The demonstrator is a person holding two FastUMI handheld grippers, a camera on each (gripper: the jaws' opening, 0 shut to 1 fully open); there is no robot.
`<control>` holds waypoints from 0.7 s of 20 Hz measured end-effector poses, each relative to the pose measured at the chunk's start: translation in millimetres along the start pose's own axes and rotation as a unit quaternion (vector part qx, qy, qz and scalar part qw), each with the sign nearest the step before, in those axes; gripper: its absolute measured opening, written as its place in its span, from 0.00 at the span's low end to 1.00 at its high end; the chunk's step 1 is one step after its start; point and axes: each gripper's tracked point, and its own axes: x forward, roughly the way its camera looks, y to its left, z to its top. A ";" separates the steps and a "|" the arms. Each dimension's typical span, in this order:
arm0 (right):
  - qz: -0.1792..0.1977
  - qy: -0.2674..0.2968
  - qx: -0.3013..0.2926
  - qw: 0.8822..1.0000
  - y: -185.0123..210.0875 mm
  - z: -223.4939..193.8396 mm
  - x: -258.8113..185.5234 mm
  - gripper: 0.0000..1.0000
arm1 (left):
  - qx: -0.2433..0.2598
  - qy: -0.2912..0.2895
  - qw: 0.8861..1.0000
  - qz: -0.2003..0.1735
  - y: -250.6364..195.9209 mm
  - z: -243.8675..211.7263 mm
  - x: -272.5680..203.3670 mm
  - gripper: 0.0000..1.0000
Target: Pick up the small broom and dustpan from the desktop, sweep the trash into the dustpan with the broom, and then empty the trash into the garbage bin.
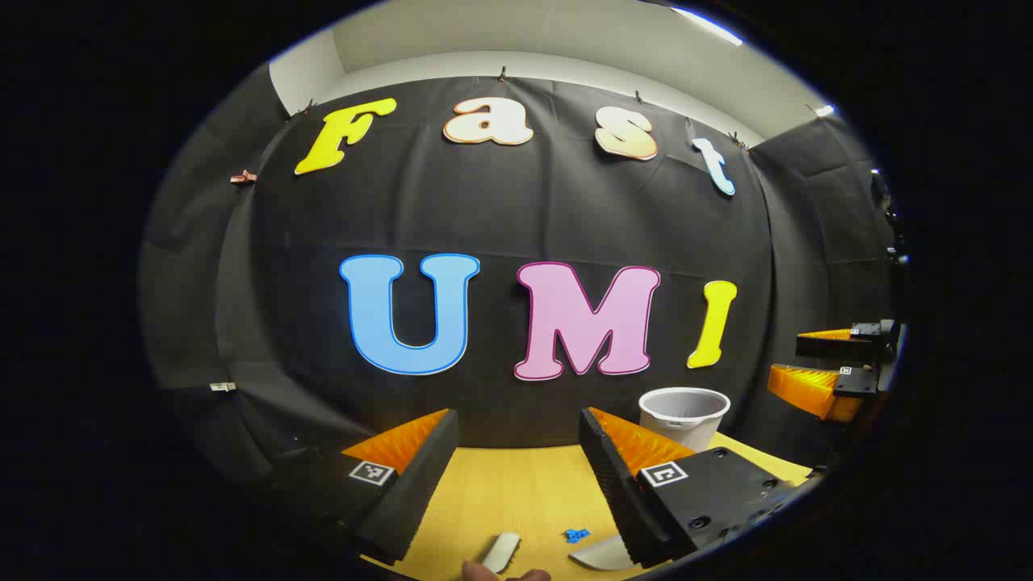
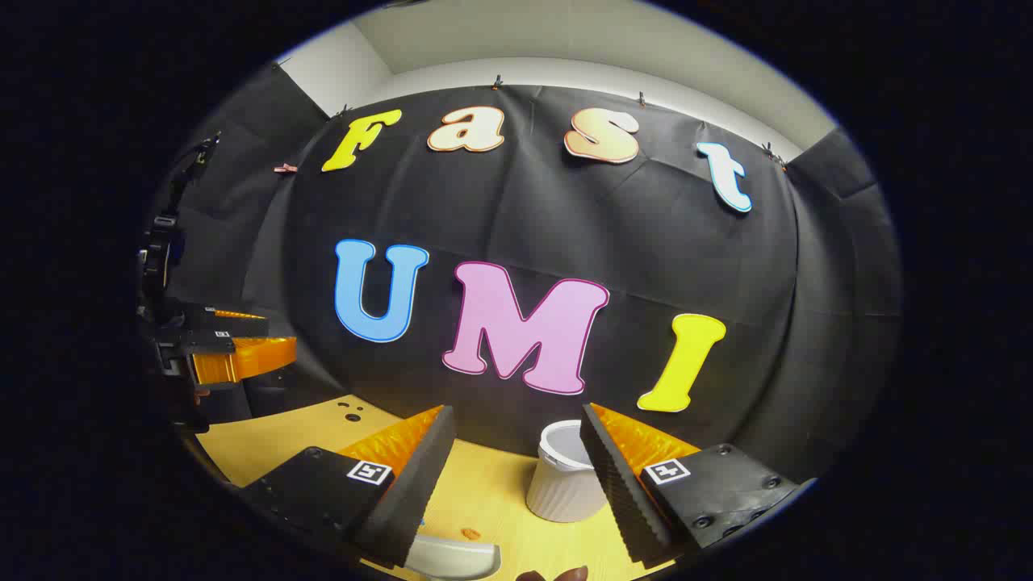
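My left gripper (image 1: 518, 415) is open above the yellow desktop (image 1: 500, 492), nothing between its fingers. Below it, at the view's lower edge, lie a small white piece (image 1: 502, 553), a blue scrap of trash (image 1: 575, 534) and a pale curved piece (image 1: 601, 555); I cannot tell which is broom or dustpan. The white garbage bin (image 1: 684, 415) stands behind its right finger. My right gripper (image 2: 516, 415) is open too, with the ribbed bin (image 2: 565, 476) partly behind its right finger. A white curved piece (image 2: 452, 557) and an orange scrap (image 2: 470, 533) lie below it.
The right gripper (image 1: 787, 355) hangs at the far right of the left gripper view, its fingers apart. In the right gripper view the left gripper (image 2: 278, 331) hangs at the far left. Small dark holes (image 2: 351, 415) mark the desktop (image 2: 266, 444) near the back.
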 end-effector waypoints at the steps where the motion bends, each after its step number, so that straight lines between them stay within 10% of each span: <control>1: 0.001 0.002 0.001 1.000 1.4 -1.6 0.5 0.97 | 0.000 0.004 1.000 0.001 -0.1 -3.9 1.1 0.95; 14: -0.002 0.006 0.005 1.000 -0.1 -0.1 -2.2 0.97 | -0.008 0.023 1.000 0.009 4.3 -15.4 3.1 0.95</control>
